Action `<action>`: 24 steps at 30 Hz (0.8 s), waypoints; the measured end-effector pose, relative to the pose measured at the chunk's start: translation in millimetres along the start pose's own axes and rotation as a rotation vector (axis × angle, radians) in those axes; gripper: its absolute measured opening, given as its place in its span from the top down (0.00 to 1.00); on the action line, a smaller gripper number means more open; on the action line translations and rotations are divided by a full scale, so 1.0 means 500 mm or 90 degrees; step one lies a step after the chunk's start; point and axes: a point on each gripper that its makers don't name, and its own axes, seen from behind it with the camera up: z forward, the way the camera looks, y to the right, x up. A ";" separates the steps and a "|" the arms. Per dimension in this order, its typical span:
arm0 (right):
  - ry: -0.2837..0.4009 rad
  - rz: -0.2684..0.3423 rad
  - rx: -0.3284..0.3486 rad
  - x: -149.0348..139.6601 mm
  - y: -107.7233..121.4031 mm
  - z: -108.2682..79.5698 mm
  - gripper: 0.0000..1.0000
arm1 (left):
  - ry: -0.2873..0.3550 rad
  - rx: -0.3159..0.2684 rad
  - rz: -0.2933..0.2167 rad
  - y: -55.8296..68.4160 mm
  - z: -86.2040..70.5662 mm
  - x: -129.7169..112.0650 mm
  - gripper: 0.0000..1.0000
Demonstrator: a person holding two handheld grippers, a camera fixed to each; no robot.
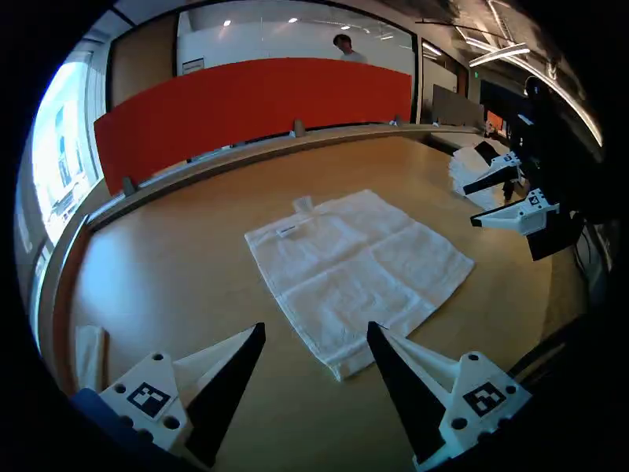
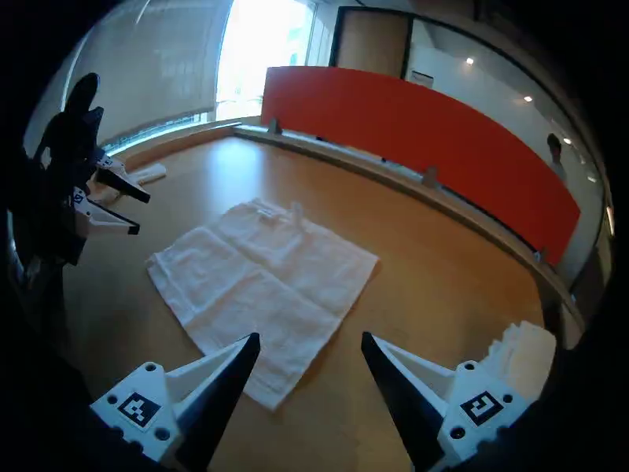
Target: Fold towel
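A white towel [image 1: 358, 263] lies flat and spread out on the wooden table [image 1: 181, 259], with crease lines across it and a small tag at its far edge. My left gripper [image 1: 316, 330] hangs open above the towel's near edge, nothing between its fingers. In the right gripper view the same towel [image 2: 263, 279] lies ahead, and my right gripper [image 2: 310, 340] is open just above its near corner. The right gripper [image 1: 475, 206] also appears off the towel's right side in the left gripper view. The left gripper [image 2: 141, 214] is seen at the far left of the right gripper view.
A stack of folded white towels [image 1: 472, 169] sits at the table's right end, also seen as the stack [image 2: 523, 354]. Another folded cloth [image 1: 90, 354] lies at the left. A red divider panel [image 1: 251, 106] runs along the table's far edge. A person [image 1: 346, 46] stands behind it.
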 end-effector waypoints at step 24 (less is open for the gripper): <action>-0.077 -0.012 0.031 -0.129 -0.043 0.034 0.00 | -0.086 -0.039 -0.013 0.034 0.057 -0.109 0.04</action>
